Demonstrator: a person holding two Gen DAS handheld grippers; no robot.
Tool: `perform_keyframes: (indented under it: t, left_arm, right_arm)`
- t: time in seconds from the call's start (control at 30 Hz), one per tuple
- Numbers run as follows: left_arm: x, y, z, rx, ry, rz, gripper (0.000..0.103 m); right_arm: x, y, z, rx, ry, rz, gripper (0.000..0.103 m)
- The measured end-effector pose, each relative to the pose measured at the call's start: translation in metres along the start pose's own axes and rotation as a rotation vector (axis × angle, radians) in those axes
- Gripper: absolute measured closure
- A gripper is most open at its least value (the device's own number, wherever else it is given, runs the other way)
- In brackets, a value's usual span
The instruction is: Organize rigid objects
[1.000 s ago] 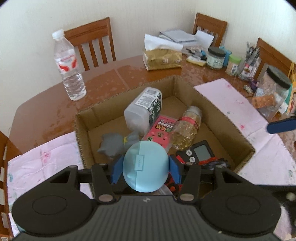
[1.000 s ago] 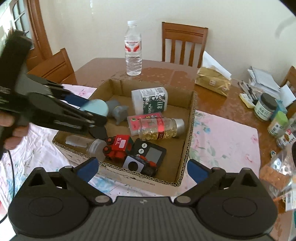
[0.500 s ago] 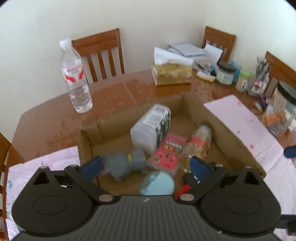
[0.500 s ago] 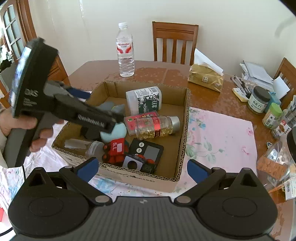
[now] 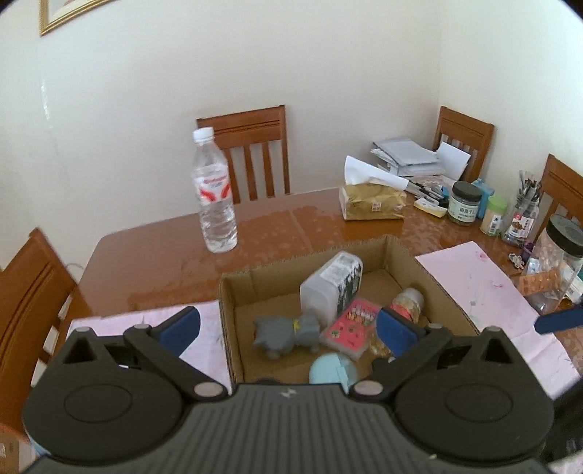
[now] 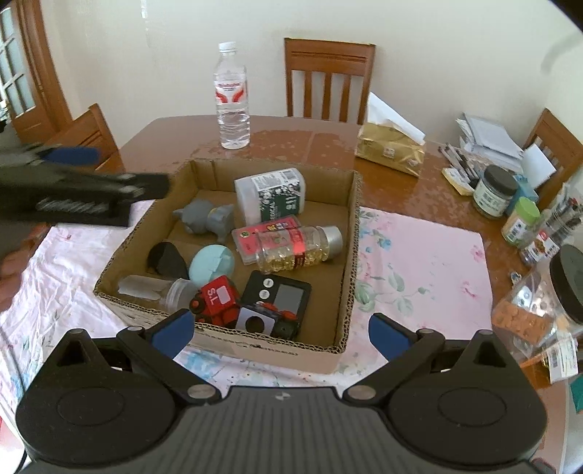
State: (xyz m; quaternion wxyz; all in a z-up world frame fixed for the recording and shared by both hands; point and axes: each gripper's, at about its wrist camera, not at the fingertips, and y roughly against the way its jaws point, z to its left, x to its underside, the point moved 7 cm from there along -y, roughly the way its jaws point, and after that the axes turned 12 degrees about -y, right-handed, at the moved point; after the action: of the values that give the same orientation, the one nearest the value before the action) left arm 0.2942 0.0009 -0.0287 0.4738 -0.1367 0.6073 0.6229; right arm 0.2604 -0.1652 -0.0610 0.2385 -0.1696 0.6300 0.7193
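Both hand-held grippers empty, jaws apart: left [image 5: 288, 330], right [image 6: 280, 330]. Blue egg [image 6: 212, 263] lies in box [image 6: 351, 262]. Next pick: approach any outside item slowly, jaws centred.

A home dining room: brown wooden dining table [image 6: 328, 142], slatted wooden chairs [image 6: 329, 78], gold tissue pack [image 6: 391, 153], framed picture [image 5: 65, 14] upper left.

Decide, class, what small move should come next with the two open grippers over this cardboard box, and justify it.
Probably carry the right hand-held gripper toward the upright clear plastic water bottle on the brown wooden table. Both it and the left hand-held gripper are open and empty, the round light-blue object already lies in the cardboard box, and the bottle stands outside.
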Motion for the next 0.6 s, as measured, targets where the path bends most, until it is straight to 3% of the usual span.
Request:
perform_keyframes:
  t: [0.17, 0.4, 0.6]
  left_arm:
    - [0.031, 0.017, -0.005, -0.033, 0.084, 0.052, 0.000]
    - [0.063, 0.033, -0.010, -0.069, 0.203, 0.241, 0.001]
    - [0.062, 0.051, -0.011, -0.108, 0.170, 0.289, 0.001]
  right_arm:
    - [0.004, 0.002, -0.007, 0.079, -0.055, -0.012, 0.000]
    - [0.018, 0.011, -0.004, 0.138, -0.099, 0.015, 0.000]
    - [0.023, 0.027, 0.003, 0.127, -0.132, 0.024, 0.000]
